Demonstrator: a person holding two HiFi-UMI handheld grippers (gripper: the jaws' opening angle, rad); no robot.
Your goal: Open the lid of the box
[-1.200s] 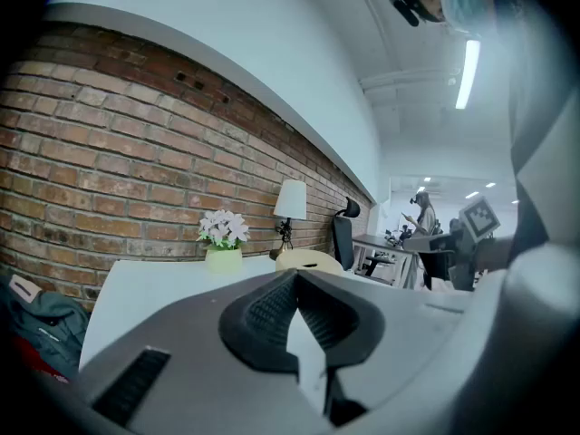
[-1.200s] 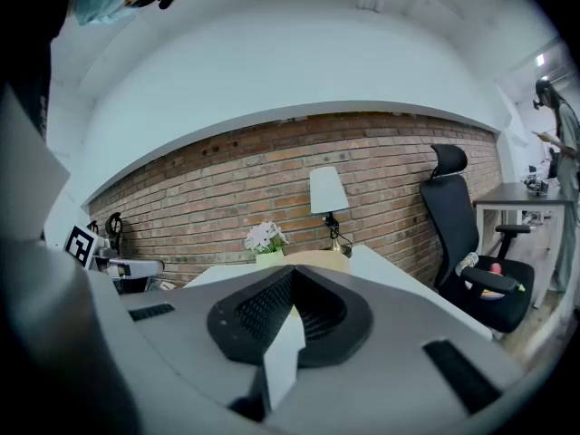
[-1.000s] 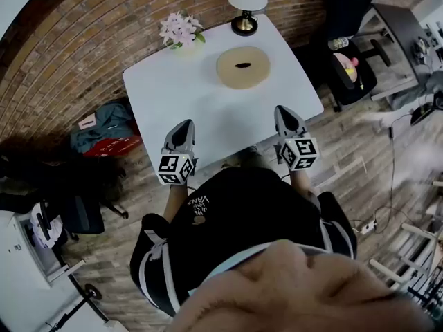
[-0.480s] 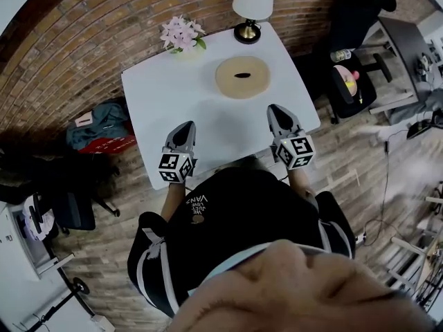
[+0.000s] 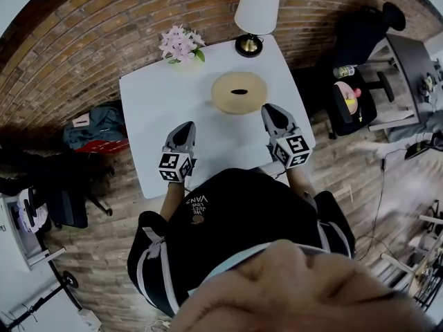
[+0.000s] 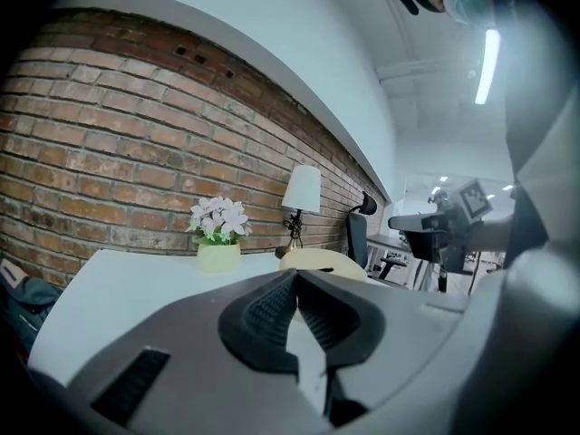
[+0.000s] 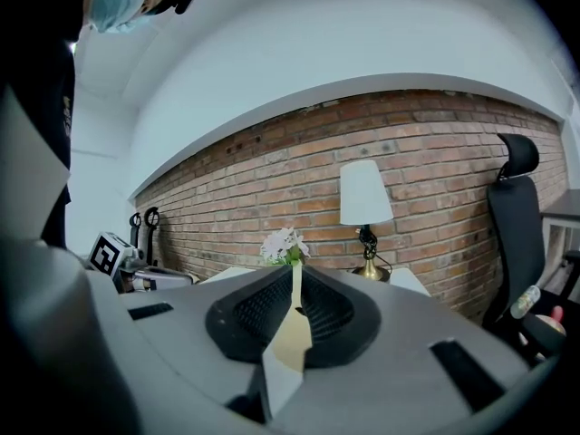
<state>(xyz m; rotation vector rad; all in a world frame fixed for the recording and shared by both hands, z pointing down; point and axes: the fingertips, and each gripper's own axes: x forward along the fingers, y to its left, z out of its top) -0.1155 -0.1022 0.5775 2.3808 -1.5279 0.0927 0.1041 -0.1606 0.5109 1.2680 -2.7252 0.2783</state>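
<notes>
A round tan box with a dark slot in its lid sits on the white table, toward the far side. My left gripper hovers over the table's near left part, shut and empty. My right gripper is shut and empty too, just near and right of the box, apart from it. In the left gripper view the box shows past the closed jaws, with the right gripper off to the right. The right gripper view shows the box only as a tan strip between the jaws.
A pot of pink flowers and a lamp stand at the table's far edge by the brick wall. A black office chair and a desk stand to the right. Bags lie on the floor at left.
The right gripper has moved forward and left, closer to the box. The left gripper has held about where it was. Both jaws stayed shut.
</notes>
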